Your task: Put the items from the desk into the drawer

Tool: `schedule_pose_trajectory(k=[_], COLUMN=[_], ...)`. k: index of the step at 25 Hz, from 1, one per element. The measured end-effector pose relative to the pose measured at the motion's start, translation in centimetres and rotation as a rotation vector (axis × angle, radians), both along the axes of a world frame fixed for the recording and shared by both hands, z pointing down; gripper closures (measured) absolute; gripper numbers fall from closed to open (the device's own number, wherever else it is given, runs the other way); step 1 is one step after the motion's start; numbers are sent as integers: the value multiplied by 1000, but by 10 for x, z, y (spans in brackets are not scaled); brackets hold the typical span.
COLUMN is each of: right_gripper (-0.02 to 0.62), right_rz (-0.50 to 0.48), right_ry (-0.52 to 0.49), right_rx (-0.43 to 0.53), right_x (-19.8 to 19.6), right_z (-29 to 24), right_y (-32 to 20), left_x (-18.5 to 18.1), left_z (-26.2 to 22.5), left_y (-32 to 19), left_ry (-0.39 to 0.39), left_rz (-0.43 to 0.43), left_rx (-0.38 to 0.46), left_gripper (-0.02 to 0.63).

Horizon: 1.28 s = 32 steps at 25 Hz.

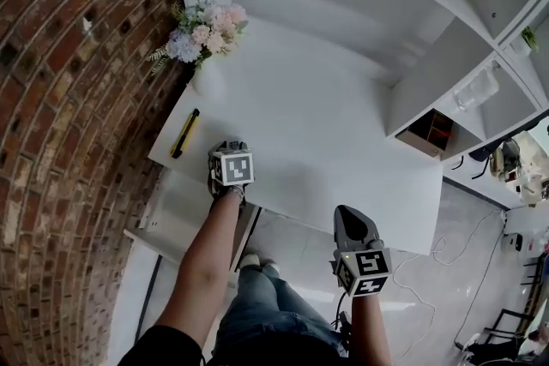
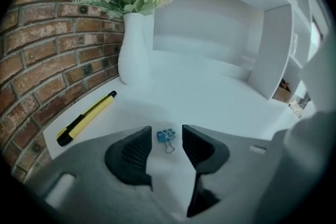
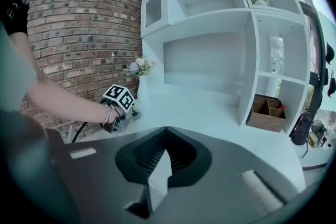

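Here, the blue binder clip [image 2: 166,135] has a silver wire loop.

No legible text, brand or number anywhere. The only markings are black-and-white square code patterns, not letters or digits. One set is on the marker cube [image 1: 232,168] of the left gripper [image 2: 167,131], at 8 o'clock from centre in the head view. The other is on the marker cube [image 1: 361,270] of the right gripper [image 3: 165,131], at 5 o'clock. The yellow utility knife [image 1: 184,134], at 9 o'clock, is too small to show any print.
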State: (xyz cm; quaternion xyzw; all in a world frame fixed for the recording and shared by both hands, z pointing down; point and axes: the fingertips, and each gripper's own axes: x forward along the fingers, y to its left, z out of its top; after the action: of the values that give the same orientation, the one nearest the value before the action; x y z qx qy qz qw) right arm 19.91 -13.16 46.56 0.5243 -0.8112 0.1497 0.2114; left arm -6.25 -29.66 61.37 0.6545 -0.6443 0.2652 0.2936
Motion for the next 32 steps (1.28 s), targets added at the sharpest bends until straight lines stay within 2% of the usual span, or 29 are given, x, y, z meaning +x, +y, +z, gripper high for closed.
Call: schedule_pose_trajectory(k=[3, 7, 8, 10, 14, 20, 24, 32], right_gripper=[588, 588, 588, 588, 588, 588, 588, 588], right_rz=[9, 26, 30, 32, 13, -36, -60, -82], right_ry=[14, 22, 22, 23, 20, 1, -17, -71], right_rx=[-8, -6, -6, -8, -1, 24, 50, 91], right_x=[5, 14, 15, 16, 10, -2, -9, -8], right_z=[2, 0, 0, 1, -2, -13, -22, -34], right_y=[2, 2, 3, 4, 5, 6, 7, 20], left_x=[3, 8, 11, 16, 10, 15, 10, 2], left_z=[10, 9, 8, 6, -9, -54, -90, -155], left_y=[-9, -14, -15, -16, -5, 10, 31, 79], left_ry=[-7, -35, -38, -39, -42, 31, 67, 52], left_rz=[9, 73, 103, 151, 152, 188, 183, 186], left_rx=[-29, -43, -40, -33, -2, 161, 251, 421], left_gripper=[440, 462, 495, 502, 503, 503, 503, 503])
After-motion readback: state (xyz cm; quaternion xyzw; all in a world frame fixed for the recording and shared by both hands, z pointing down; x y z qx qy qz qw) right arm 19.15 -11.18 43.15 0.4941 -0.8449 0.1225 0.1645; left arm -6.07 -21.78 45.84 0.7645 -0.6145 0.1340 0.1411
